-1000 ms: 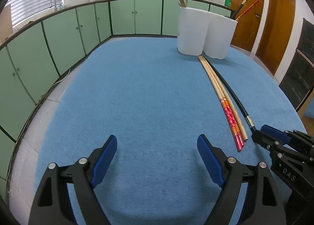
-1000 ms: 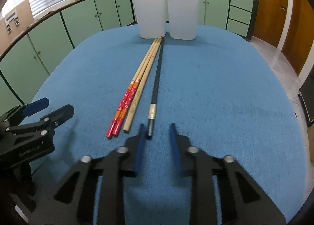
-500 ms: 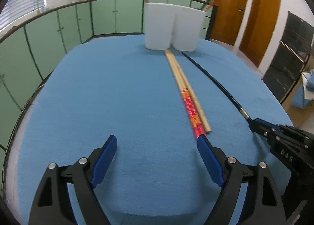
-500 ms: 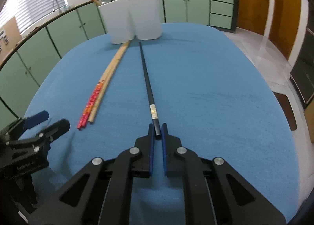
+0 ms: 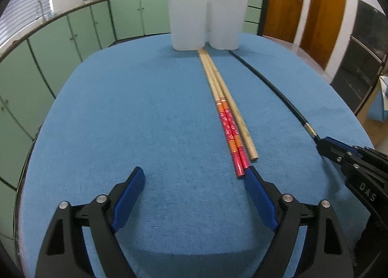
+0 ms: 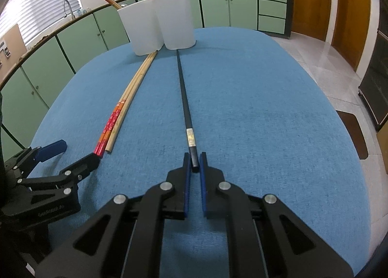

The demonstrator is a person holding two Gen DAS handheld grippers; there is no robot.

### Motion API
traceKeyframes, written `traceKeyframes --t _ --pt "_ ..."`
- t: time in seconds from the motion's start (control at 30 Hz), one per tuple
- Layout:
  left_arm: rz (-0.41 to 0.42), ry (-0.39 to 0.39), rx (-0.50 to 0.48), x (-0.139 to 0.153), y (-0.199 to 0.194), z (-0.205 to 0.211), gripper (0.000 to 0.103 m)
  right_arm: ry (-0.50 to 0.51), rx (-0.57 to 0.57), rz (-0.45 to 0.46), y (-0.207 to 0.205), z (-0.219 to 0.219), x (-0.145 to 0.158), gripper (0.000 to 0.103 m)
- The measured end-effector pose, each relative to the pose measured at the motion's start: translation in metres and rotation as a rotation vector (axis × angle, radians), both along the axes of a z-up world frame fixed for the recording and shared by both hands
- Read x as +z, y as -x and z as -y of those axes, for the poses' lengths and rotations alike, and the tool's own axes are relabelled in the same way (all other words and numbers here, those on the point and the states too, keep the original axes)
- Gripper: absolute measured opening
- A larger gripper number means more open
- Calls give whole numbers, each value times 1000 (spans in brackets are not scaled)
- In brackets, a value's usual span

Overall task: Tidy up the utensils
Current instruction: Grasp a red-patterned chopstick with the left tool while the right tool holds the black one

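Observation:
A black chopstick (image 6: 184,98) lies on the blue tablecloth, pointing at two white holders (image 6: 160,25). My right gripper (image 6: 194,164) is shut on its near end; it also shows in the left wrist view (image 5: 322,143). Red-ended chopsticks (image 5: 230,130) and a plain wooden one (image 5: 240,120) lie side by side left of the black chopstick (image 5: 274,86). My left gripper (image 5: 194,178) is open and empty, its right finger (image 5: 257,190) just at the red ends. The holders (image 5: 206,20) hold a few chopsticks.
The blue tablecloth (image 5: 135,108) covers an oval table. Green cabinets (image 6: 72,42) run around the back and left. Wooden doors (image 5: 315,6) stand at the right. Tiled floor (image 6: 325,54) lies beyond the table's right edge.
My right gripper has closed on the black chopstick's near end and swung it away from the other chopsticks. My left gripper has moved right, toward the red ends.

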State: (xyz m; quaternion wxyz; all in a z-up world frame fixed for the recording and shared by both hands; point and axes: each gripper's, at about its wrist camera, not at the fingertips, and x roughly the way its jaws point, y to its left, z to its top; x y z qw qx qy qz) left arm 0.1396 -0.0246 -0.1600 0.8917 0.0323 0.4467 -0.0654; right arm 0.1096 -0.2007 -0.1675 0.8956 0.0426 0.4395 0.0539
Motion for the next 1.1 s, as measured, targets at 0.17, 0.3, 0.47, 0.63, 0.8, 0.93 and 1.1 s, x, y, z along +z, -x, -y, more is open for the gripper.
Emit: traceKeyframes --t 0.17,0.3,0.47,0.63,0.8,0.93,1.1 --pt "3 16 89 0 0 -21 83 -9 3 -1 0 2 0 9" --pt "7 22 88 2 0 -25 82 -7 18 1 1 0 0 12" --pt "13 35 59 2 2 -19 73 -15 42 -3 1 -1 -1 19" --pt "22 46 28 4 2 -13 45 -12 68 -4 0 0 -1 17" --pt "18 83 3 4 1 -9 6 -29 70 -6 0 2 -2 6" --pt "22 95 -4 5 3 -7 6 -44 71 -2 1 5 0 6" --pt "52 95 -12 18 11 -8 6 -46 77 24 6 8 11 6"
